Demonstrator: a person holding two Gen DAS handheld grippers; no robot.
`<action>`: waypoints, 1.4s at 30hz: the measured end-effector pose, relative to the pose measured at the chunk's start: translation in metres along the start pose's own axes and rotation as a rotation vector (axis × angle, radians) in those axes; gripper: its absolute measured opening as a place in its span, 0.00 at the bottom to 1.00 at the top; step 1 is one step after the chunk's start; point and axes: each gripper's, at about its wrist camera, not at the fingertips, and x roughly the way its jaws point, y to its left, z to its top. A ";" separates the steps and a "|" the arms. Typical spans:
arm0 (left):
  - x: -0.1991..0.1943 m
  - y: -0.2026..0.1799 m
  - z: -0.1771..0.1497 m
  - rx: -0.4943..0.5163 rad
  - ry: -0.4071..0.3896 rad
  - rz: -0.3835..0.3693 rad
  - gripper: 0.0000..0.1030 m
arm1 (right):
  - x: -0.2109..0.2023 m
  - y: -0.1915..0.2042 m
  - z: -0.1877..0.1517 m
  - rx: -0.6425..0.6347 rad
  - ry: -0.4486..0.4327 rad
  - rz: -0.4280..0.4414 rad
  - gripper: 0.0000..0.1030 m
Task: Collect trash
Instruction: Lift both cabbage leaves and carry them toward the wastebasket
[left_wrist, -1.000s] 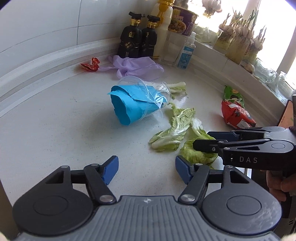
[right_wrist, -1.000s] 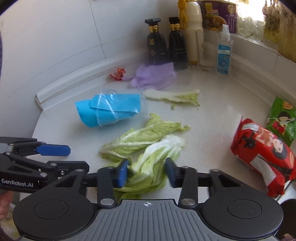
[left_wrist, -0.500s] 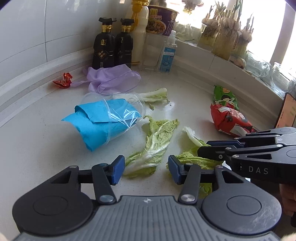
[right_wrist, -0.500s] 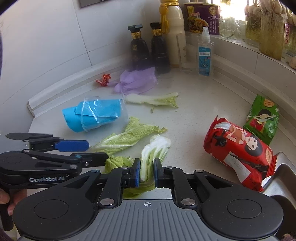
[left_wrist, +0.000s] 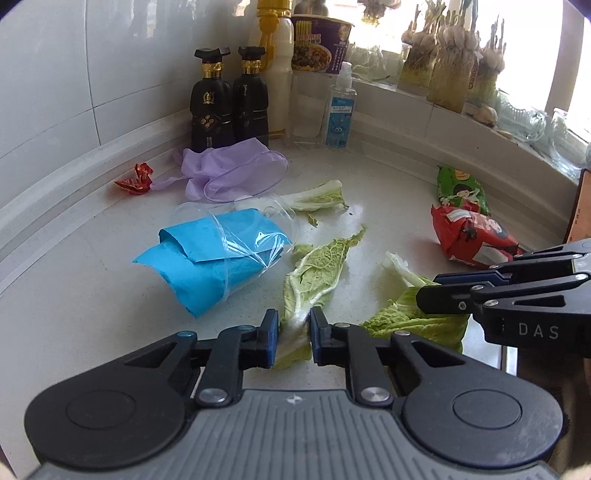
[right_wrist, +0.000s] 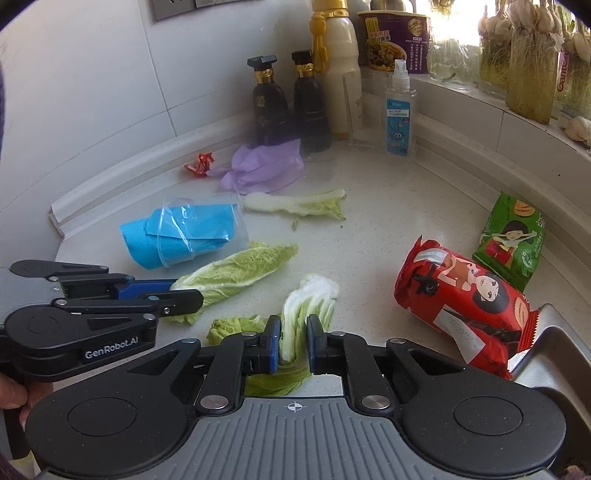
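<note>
While lying low in the frame, two cabbage leaves are being pinched: left gripper (left_wrist: 293, 332) has just been closing on the long cabbage leaf (left_wrist: 317, 266), right gripper (right_wrist: 291, 343) is clamping the white-ribbed cabbage leaf (right_wrist: 310, 306).

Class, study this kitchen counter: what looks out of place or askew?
A clear plastic cup lies tipped on its side, stuffed with blue paper. Cabbage leaves and snack wrappers are strewn across the counter.

Left gripper (left_wrist: 293, 332) angled down, jaws just closing, pinching leaf. Right gripper (right_wrist: 293, 345) angled down, clamped on leaf.
</note>
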 end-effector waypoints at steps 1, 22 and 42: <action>-0.003 0.000 0.001 -0.003 -0.007 0.002 0.15 | -0.001 0.000 0.001 -0.001 -0.003 0.000 0.12; -0.069 -0.002 -0.003 -0.047 -0.076 -0.011 0.14 | -0.040 0.026 0.010 -0.050 -0.065 0.017 0.12; -0.138 0.026 -0.039 -0.179 -0.092 0.066 0.14 | -0.063 0.088 0.001 -0.128 -0.075 0.111 0.12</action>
